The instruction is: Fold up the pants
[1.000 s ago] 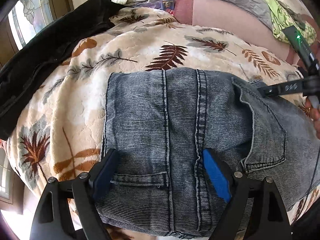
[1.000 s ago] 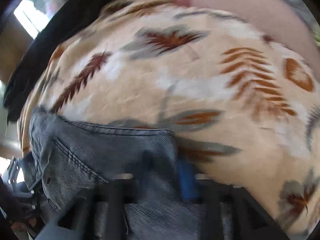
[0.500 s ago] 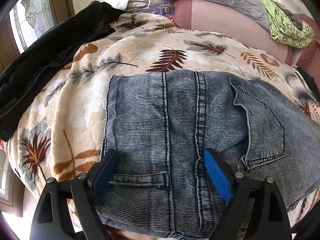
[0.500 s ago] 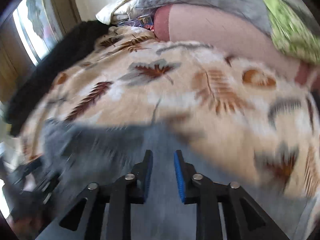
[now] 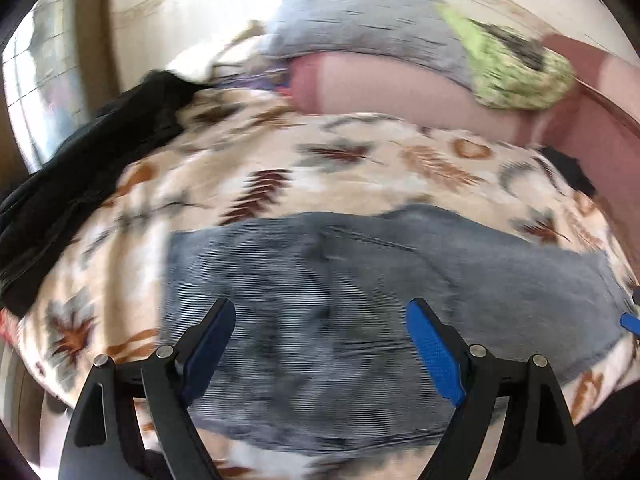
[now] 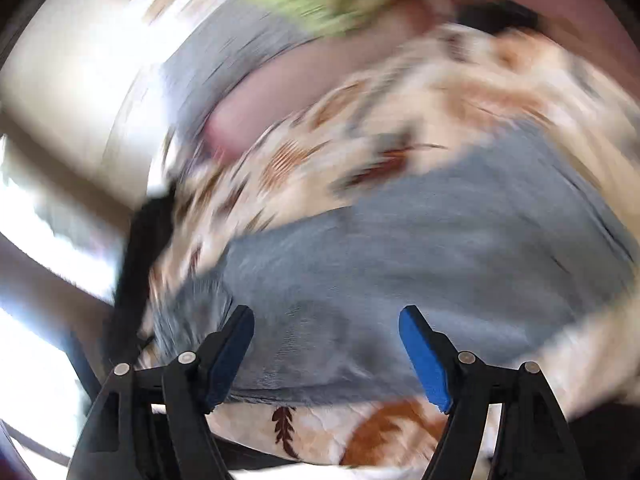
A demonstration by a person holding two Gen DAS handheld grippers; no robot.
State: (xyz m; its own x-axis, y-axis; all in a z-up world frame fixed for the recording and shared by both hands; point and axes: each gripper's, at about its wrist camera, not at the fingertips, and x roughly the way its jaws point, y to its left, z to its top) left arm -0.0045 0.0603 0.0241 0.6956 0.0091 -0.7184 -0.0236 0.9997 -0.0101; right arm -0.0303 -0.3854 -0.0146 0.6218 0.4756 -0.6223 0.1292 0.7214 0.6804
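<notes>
The folded blue-grey denim pants (image 5: 360, 280) lie flat on a cream blanket with a leaf print (image 5: 280, 160). They also show in the right wrist view (image 6: 420, 248). My left gripper (image 5: 320, 332) is open and empty, raised above the near part of the pants. My right gripper (image 6: 326, 336) is open and empty, above the near edge of the pants. A blue pad of the right gripper (image 5: 630, 322) shows at the right edge of the left wrist view. Both views are blurred by motion.
A black garment (image 5: 80, 176) lies on the blanket's left side. A pink cushion (image 5: 400, 96), a grey quilted pillow (image 5: 360, 28) and a green cloth (image 5: 516, 72) lie at the back. A window (image 5: 44, 92) is at the left.
My right gripper has let go of the pants and opened wide. Both grippers have pulled back and up from the pants, and both views have swung and blurred.
</notes>
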